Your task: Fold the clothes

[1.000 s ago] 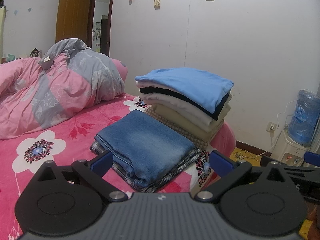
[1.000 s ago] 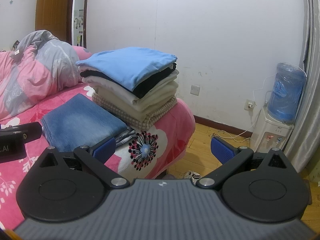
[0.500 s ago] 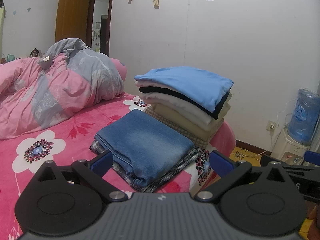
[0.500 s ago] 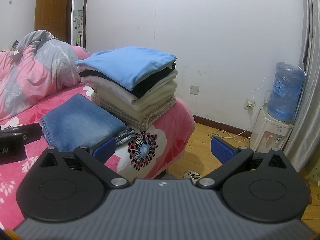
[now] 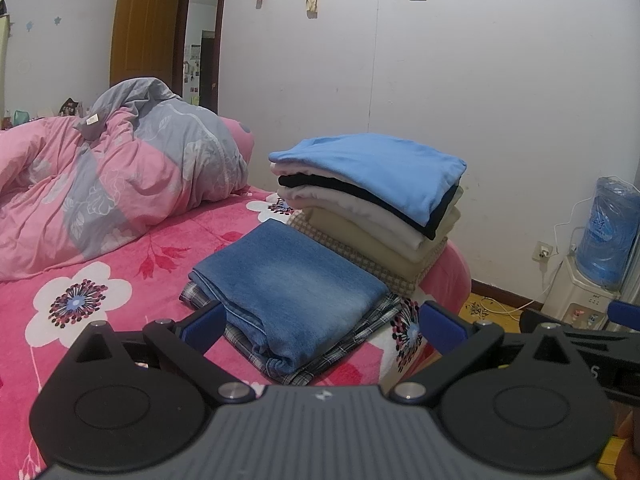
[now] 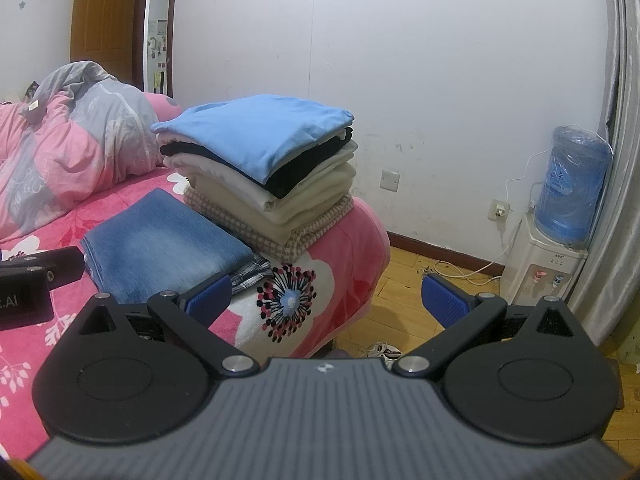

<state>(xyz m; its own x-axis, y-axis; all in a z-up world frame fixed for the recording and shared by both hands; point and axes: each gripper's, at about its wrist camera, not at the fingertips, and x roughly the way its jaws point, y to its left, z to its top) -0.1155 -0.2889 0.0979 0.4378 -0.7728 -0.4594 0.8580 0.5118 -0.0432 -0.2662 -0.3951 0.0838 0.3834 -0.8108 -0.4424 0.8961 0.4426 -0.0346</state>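
Nothing much has changed over the last second: your two grippers hover where they were, only drifting a touch, and no cloth has moved. Your left gripper (image 5: 322,330) has its blue pads spread wide and empty, hanging just short of the folded jeans (image 5: 288,284) near the foot corner of the bed (image 5: 120,276). Your right gripper (image 6: 326,300) is spread and empty too, held off the bed's foot edge, with the wooden floor (image 6: 404,280) showing between its pads.

The jeans lie flat and squared on a folded plaid garment (image 5: 352,338) whose edge peeps out beneath them. Just beside them, toward the wall, the tall stack of folded clothes (image 5: 372,204) sits at the bed's corner, its blue top (image 5: 376,170) uppermost over black, cream and checked layers. The stack leans a little outward past the corner. The rumpled pink and grey duvet (image 5: 112,176) is heaped well apart, toward the head of the bed.

With both grippers idle and every garment in view already folded, you seem to be either finished or pausing between pieces. No unfolded garment shows in either view, so if more remains you would have to look elsewhere. Keep clear of the stack's overhanging side; a nudge there could tip it to the floor.
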